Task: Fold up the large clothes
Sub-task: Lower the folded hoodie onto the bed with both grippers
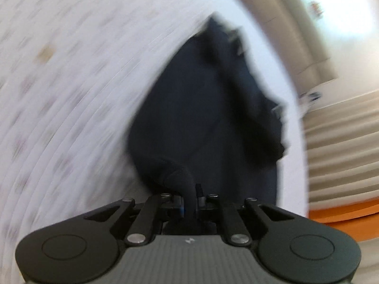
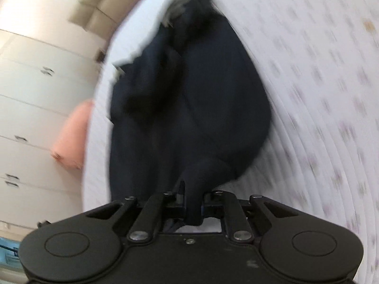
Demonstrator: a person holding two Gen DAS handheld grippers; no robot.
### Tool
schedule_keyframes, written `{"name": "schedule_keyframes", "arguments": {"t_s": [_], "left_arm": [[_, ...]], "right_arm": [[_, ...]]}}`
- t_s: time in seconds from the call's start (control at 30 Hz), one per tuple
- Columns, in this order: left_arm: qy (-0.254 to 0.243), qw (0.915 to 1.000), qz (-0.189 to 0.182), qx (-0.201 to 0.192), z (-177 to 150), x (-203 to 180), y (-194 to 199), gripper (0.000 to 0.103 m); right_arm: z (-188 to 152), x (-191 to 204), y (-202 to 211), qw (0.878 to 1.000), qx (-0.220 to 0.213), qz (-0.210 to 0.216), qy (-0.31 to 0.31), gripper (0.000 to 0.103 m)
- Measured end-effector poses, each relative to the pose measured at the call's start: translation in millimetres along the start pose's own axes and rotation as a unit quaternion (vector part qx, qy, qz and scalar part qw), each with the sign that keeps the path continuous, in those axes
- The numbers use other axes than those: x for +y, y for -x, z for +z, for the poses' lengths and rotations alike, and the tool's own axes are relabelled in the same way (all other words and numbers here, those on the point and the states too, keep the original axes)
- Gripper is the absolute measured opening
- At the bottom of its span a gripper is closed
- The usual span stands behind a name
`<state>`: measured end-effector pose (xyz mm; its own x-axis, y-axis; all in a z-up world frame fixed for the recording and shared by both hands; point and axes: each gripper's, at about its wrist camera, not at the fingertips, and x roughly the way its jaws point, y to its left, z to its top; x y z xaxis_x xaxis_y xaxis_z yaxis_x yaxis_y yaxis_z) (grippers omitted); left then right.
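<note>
A dark navy garment (image 1: 201,118) stretches away from my left gripper (image 1: 190,201) over a white patterned bed sheet (image 1: 71,82). The left gripper is shut on a bunched edge of the garment. In the right wrist view the same navy garment (image 2: 189,106) hangs from my right gripper (image 2: 193,201), which is shut on another bunched edge. Both views are motion-blurred. The garment's far end looks crumpled, with a greyish lining showing (image 2: 175,11).
White drawers with metal handles (image 2: 35,94) stand left of the bed, with a pink cushion (image 2: 71,137) against the bed edge. In the left wrist view, a ribbed beige surface (image 1: 343,153) and an orange floor strip (image 1: 343,217) lie to the right.
</note>
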<state>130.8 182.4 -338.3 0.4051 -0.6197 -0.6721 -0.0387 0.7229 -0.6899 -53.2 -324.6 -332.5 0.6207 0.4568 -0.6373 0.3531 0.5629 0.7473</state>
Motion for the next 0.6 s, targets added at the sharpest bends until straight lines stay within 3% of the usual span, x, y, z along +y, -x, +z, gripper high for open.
{"name": "schedule_keyframes", "arguments": {"t_s": [0.13,0.23,0.33,0.4,0.43,0.47,0.5,0.6], "left_arm": [[-0.054,0.9964,-0.04,-0.051,65.7,-54.7,-11.9,0.008],[-0.067,0.9924,-0.046,-0.093,117.3,-80.2,-39.9,0.009],[-0.076,0.9888,-0.026,-0.125,163.1,-97.2,-86.1,0.014],[-0.082,0.9892,-0.002,-0.122,187.7,-99.7,-111.4,0.039],[-0.084,0.9892,0.004,-0.12,192.3,-100.8,-120.6,0.048],[-0.085,0.9894,0.007,-0.117,198.3,-98.5,-129.0,0.063],[-0.085,0.9902,0.014,-0.11,201.7,-97.1,-133.8,0.068],[-0.115,0.9897,0.029,-0.081,203.4,-85.0,-144.3,0.069]], "right_arm": [[70.6,37.9,-8.1,0.997,-0.073,0.002,0.037,0.013],[128.2,48.6,-28.6,0.99,-0.128,-0.025,0.048,0.013],[172.1,52.8,-74.5,0.986,-0.157,-0.059,0.028,0.015],[192.3,48.0,-101.3,0.984,-0.146,-0.099,0.017,0.032],[198.6,49.1,-115.1,0.984,-0.129,-0.122,0.025,0.057],[201.7,50.7,-125.0,0.983,-0.116,-0.137,0.033,0.074],[197.8,51.0,-128.7,0.982,-0.109,-0.148,0.044,0.075],[183.9,48.5,-131.5,0.977,-0.095,-0.179,0.071,0.078]]}}
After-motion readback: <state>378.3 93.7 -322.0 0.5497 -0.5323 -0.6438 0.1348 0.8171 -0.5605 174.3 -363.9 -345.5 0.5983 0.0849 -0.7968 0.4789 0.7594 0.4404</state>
